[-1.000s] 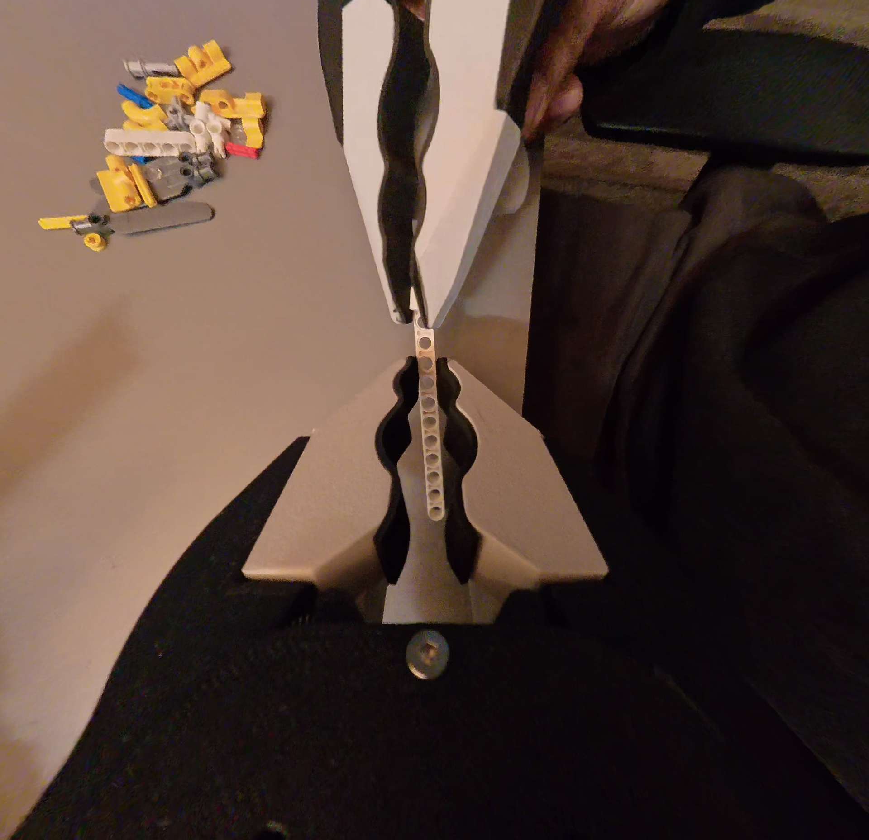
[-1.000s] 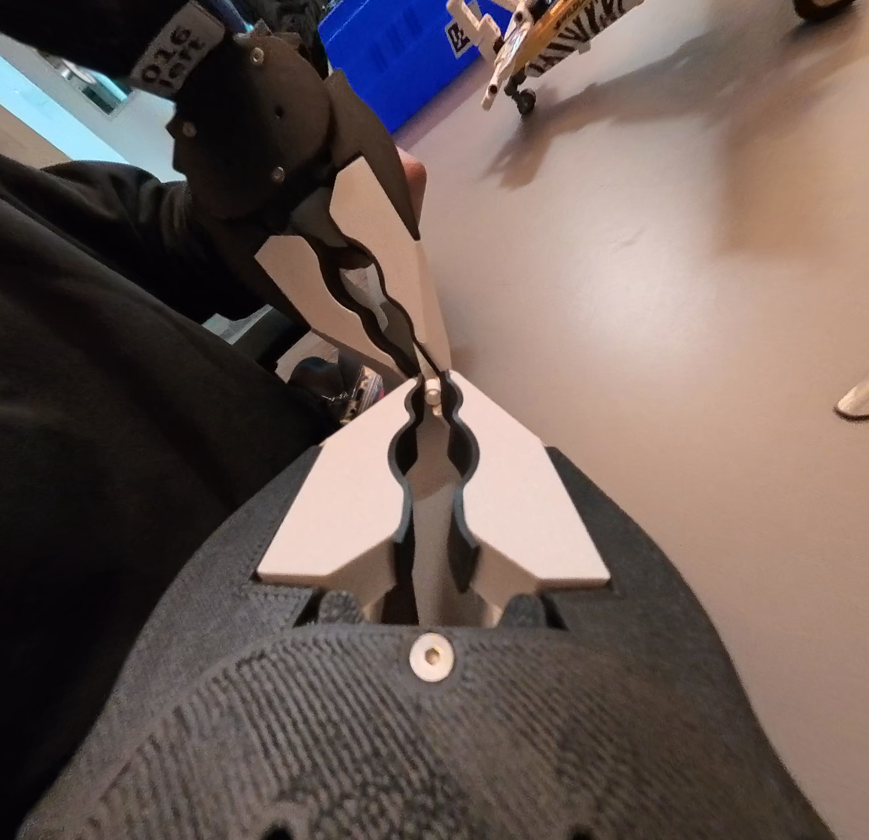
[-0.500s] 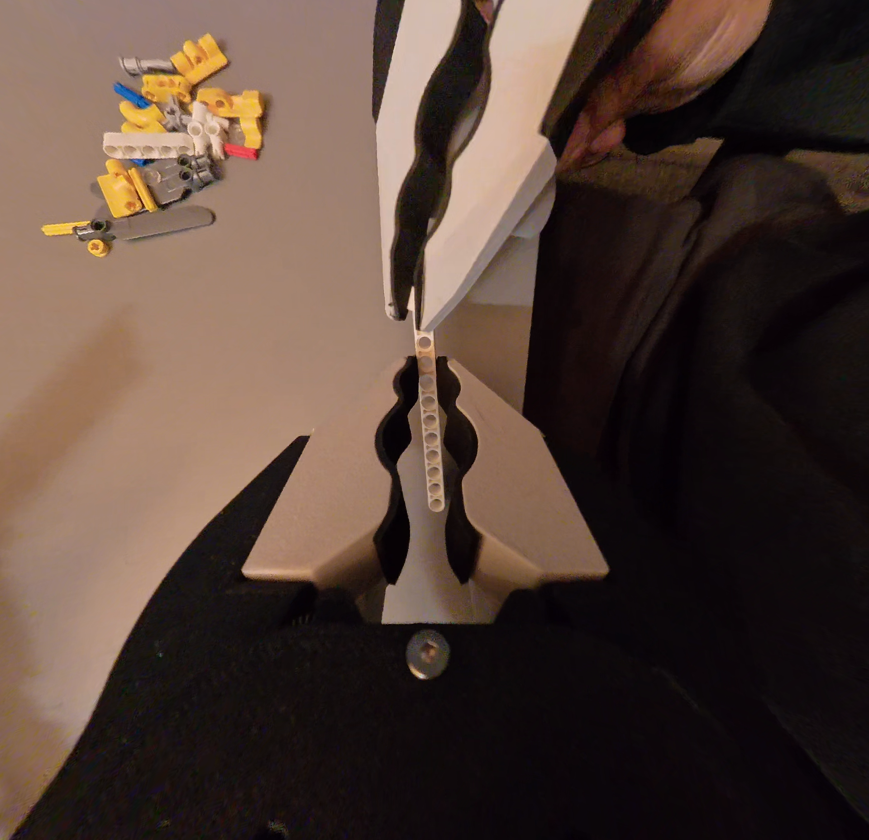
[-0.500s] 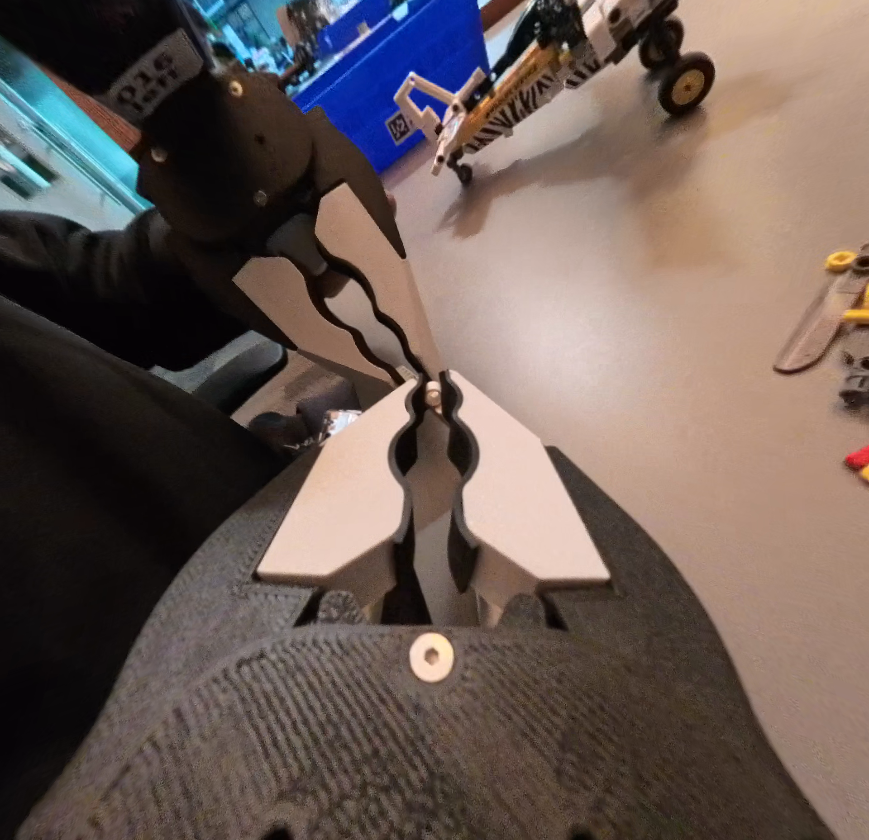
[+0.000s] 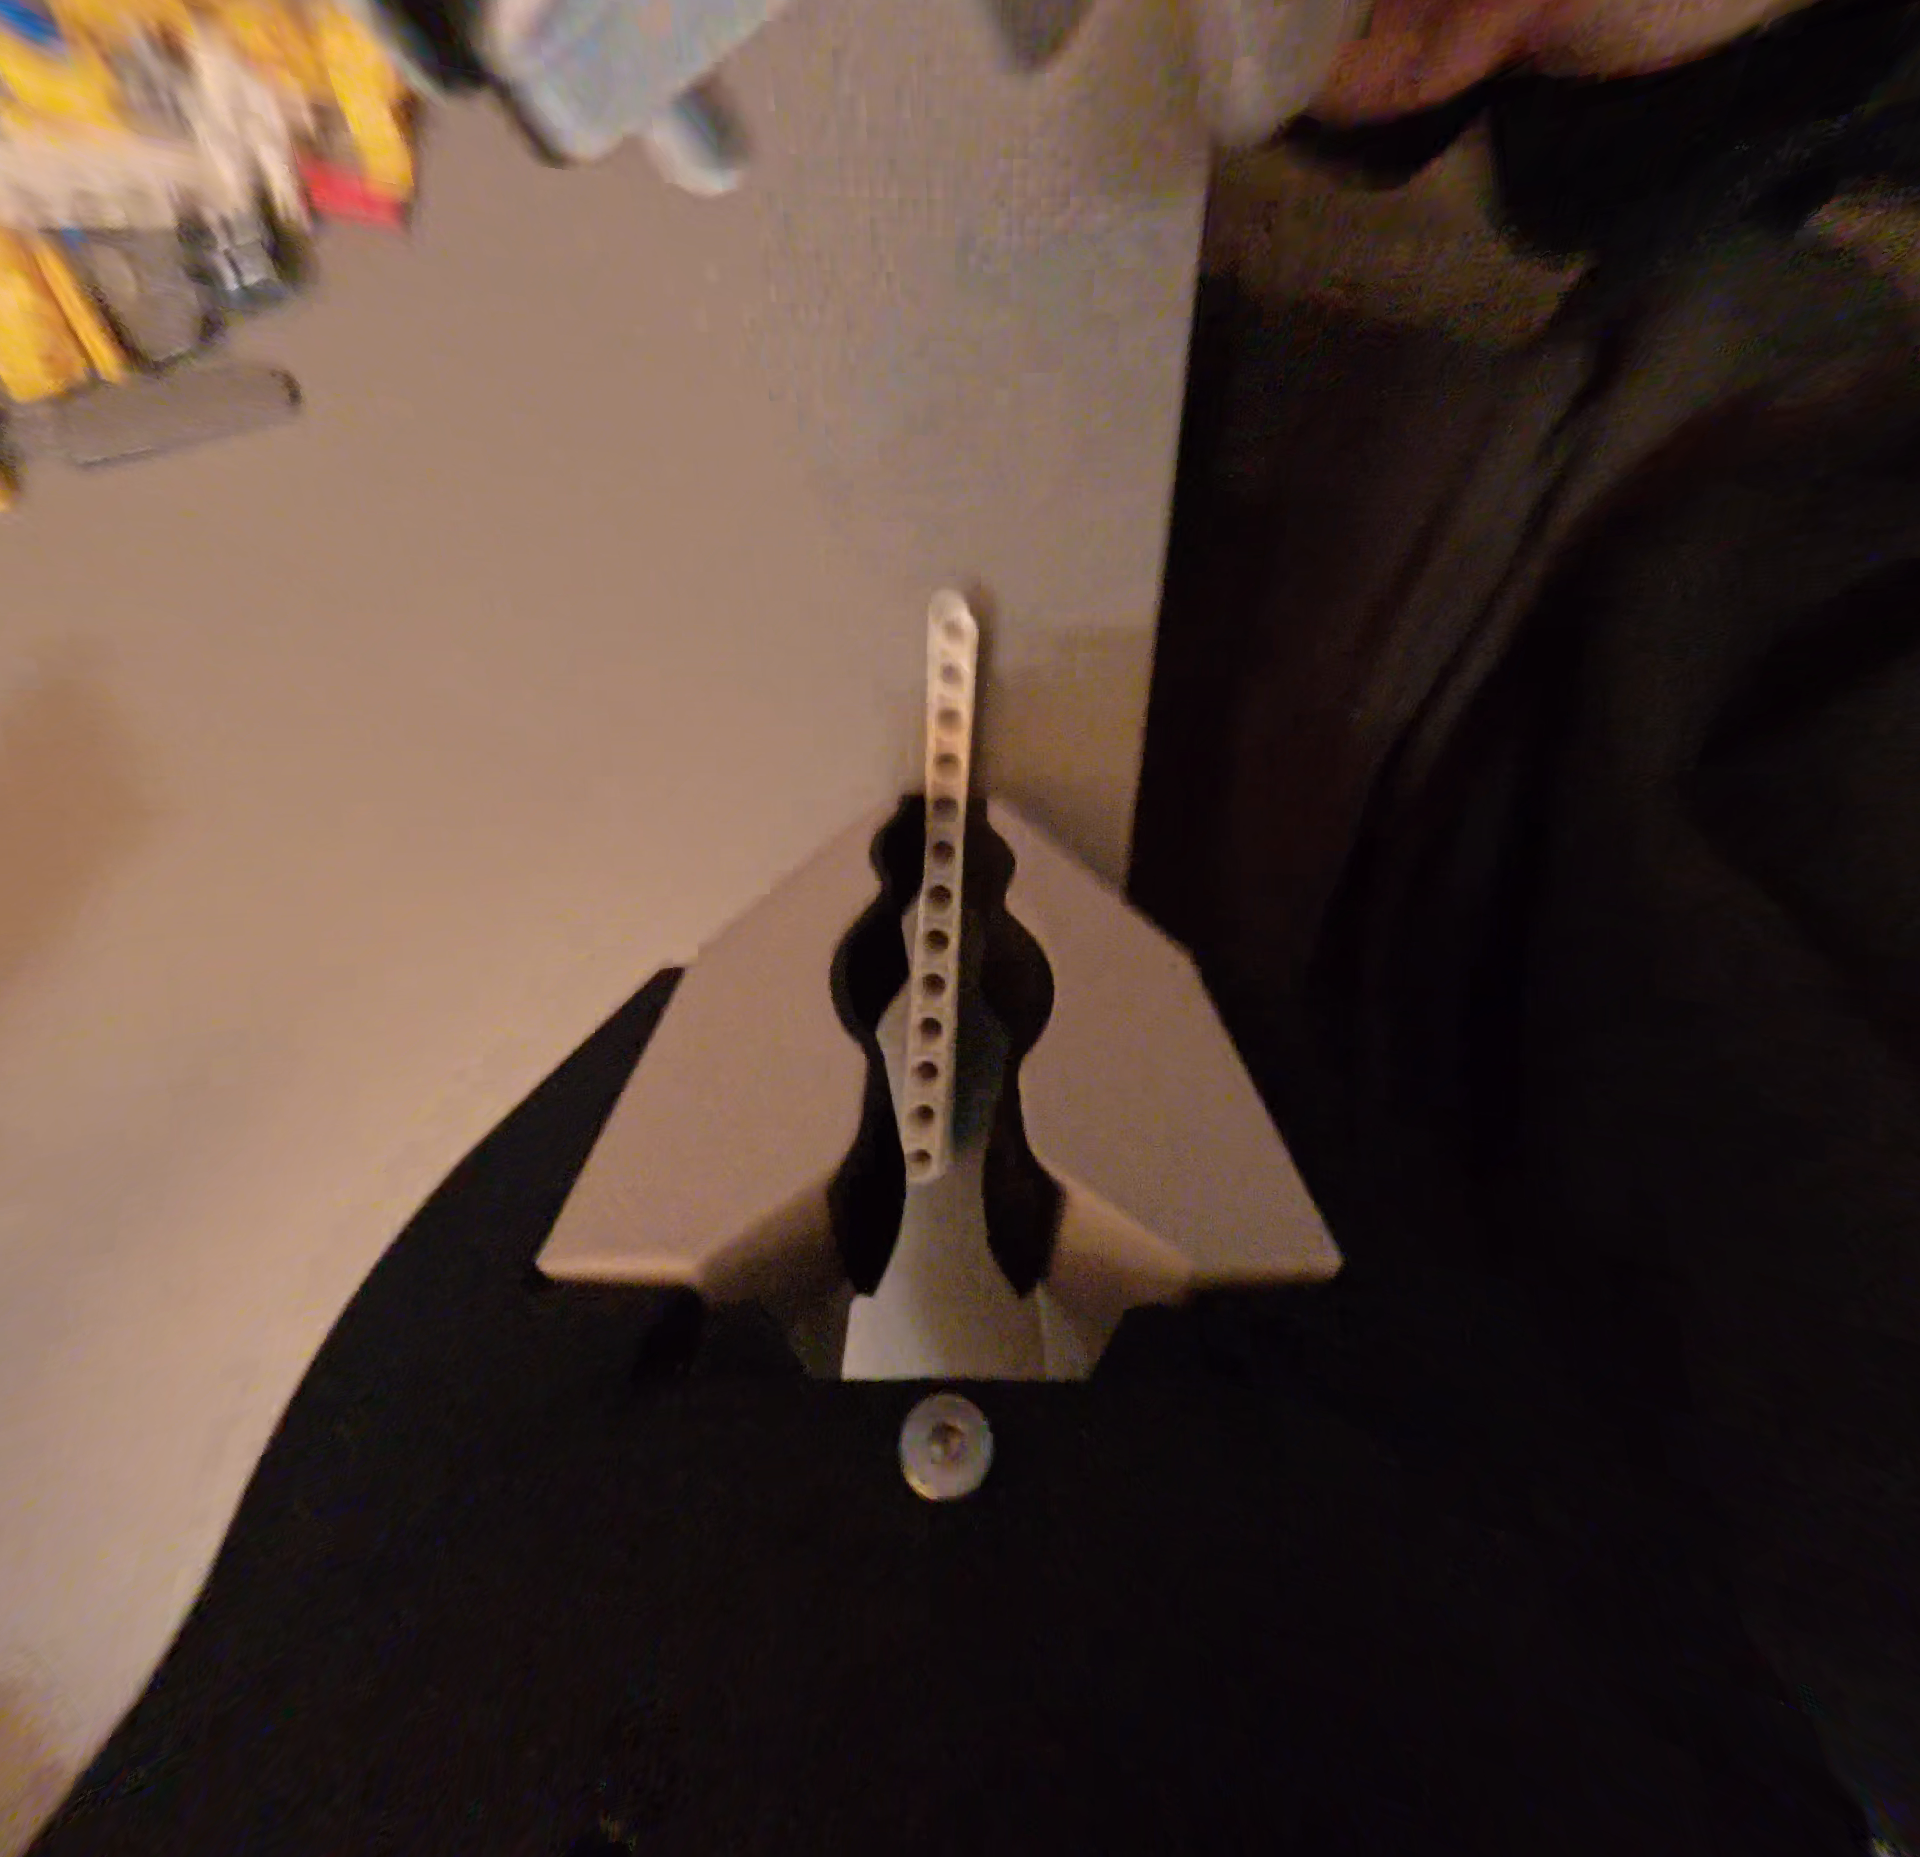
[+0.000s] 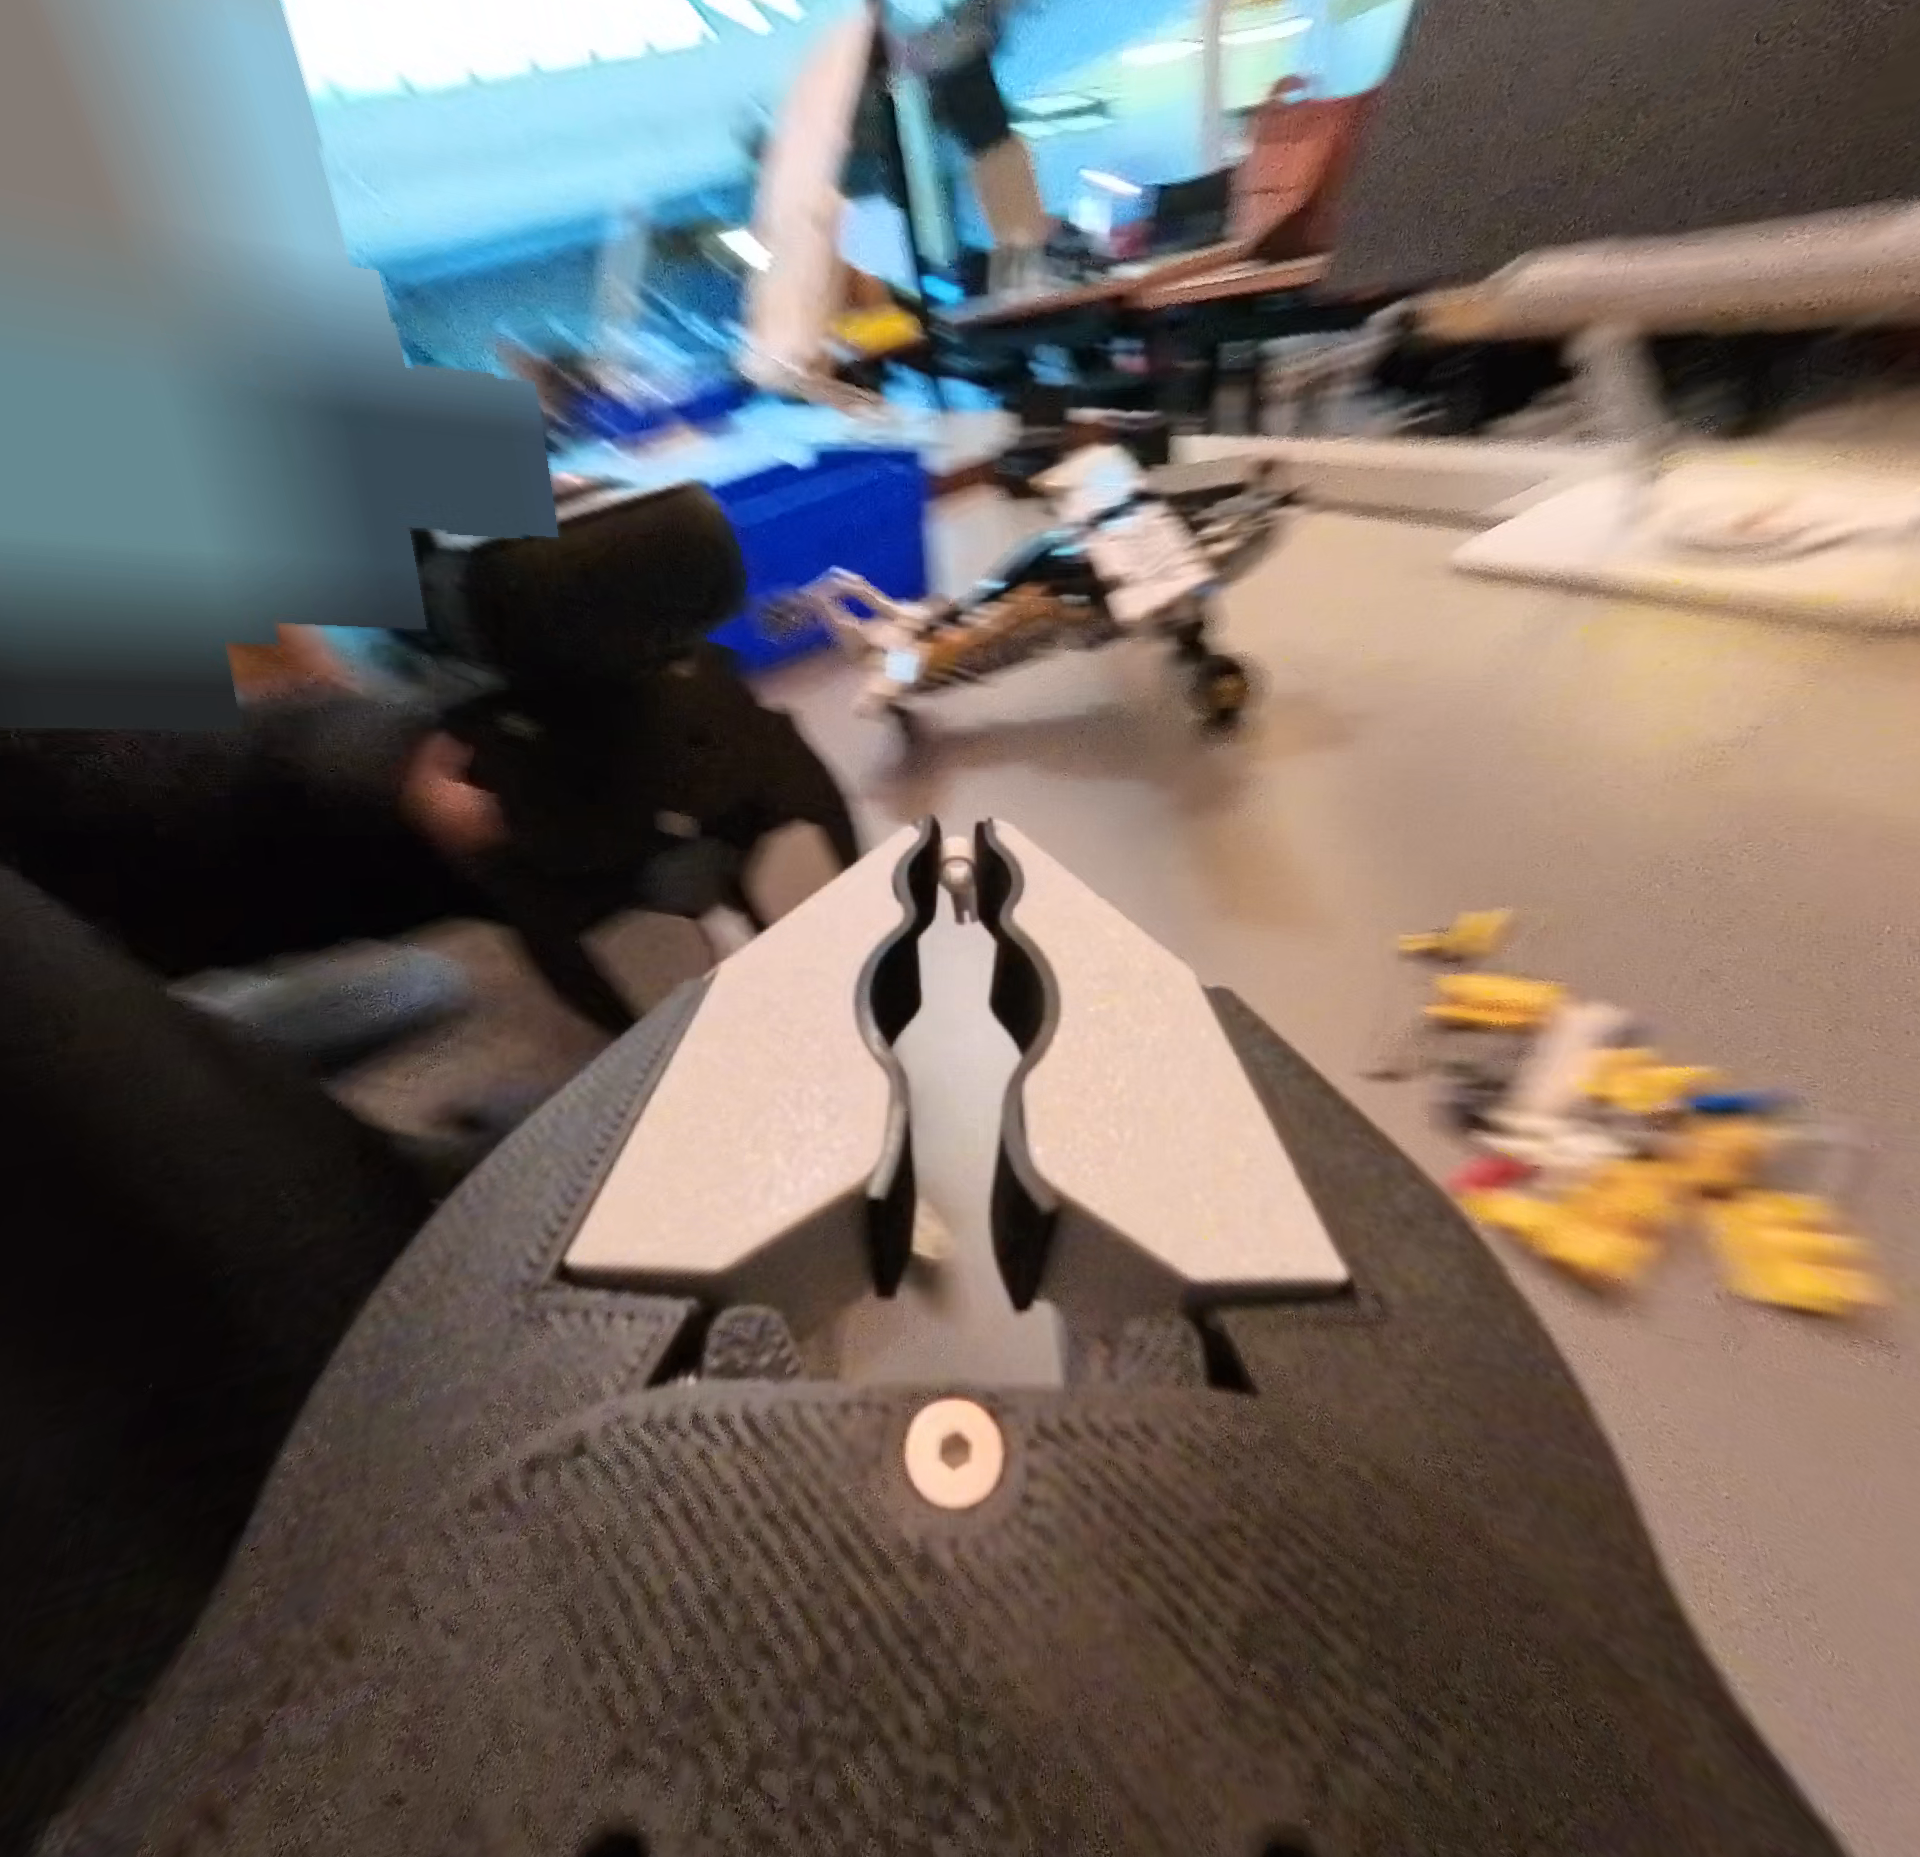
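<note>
Two jaws pinching: left gripper (image 5: 948, 820) on white holed beam (image 5: 940, 903), right gripper (image 6: 958, 851) on small white pin (image 6: 957, 877), loose bricks (image 6: 1621, 1132) nearby.

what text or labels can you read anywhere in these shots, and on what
None is readable in either view.
The blue bin behind the striped toy vehicle is motion-blurred; any mark on it is illegible.
The white holed beam in the left gripper bears no writing.
The pile of small parts is blurred too.
</note>
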The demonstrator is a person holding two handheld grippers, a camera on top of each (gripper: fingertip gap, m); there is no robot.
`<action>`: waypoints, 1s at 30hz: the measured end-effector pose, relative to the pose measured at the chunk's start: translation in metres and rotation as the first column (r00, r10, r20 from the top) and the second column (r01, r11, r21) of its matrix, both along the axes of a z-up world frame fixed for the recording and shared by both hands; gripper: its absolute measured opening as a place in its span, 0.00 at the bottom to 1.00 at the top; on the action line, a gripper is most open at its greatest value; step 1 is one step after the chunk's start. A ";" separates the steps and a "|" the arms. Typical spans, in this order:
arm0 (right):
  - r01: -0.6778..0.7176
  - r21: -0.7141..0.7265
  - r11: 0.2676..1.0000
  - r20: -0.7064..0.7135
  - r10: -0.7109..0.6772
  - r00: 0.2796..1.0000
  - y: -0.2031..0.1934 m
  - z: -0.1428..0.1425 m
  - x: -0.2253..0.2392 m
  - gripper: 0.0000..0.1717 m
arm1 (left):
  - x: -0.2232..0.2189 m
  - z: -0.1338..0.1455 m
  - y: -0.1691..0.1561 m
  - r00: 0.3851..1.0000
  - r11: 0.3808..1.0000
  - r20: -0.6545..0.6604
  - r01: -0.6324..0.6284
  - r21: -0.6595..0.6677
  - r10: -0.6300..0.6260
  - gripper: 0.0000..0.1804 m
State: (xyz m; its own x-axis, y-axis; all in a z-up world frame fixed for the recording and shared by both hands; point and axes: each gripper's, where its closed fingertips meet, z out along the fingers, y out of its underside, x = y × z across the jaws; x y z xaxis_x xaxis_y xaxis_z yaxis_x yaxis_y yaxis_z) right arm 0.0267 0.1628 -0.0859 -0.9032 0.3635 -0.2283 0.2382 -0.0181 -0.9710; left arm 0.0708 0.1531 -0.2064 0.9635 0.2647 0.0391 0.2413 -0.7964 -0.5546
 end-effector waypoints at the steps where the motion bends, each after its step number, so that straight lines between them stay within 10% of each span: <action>1: 0.065 0.099 0.993 -0.095 -0.056 0.994 0.006 -0.001 -0.006 0.03 | 0.001 0.000 -0.003 1.000 0.999 -0.024 0.006 -0.044 -0.007 0.04; 11: 0.200 0.250 0.947 0.066 -0.222 0.973 0.056 -0.051 -0.072 0.03 | 0.000 0.003 -0.001 1.000 1.000 -0.022 0.018 -0.025 -0.019 0.04; 18: 0.216 0.357 0.909 0.161 -0.288 0.944 0.067 -0.068 -0.125 0.21 | -0.011 0.014 -0.009 0.998 0.999 -0.027 -0.047 0.028 0.048 0.04; 30: 0.372 0.153 0.916 -0.104 -0.359 0.927 0.091 -0.027 -0.103 0.17 | -0.092 0.056 0.021 0.968 0.931 0.006 -0.244 0.271 0.251 0.03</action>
State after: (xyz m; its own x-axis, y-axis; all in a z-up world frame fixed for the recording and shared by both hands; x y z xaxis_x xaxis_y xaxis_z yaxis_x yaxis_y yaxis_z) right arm -0.0766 0.2538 -0.1128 -0.7117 0.6985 -0.0747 0.1750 0.0733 -0.9818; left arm -0.0211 0.1744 -0.1508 0.8706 0.4784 0.1150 0.3926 -0.5344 -0.7486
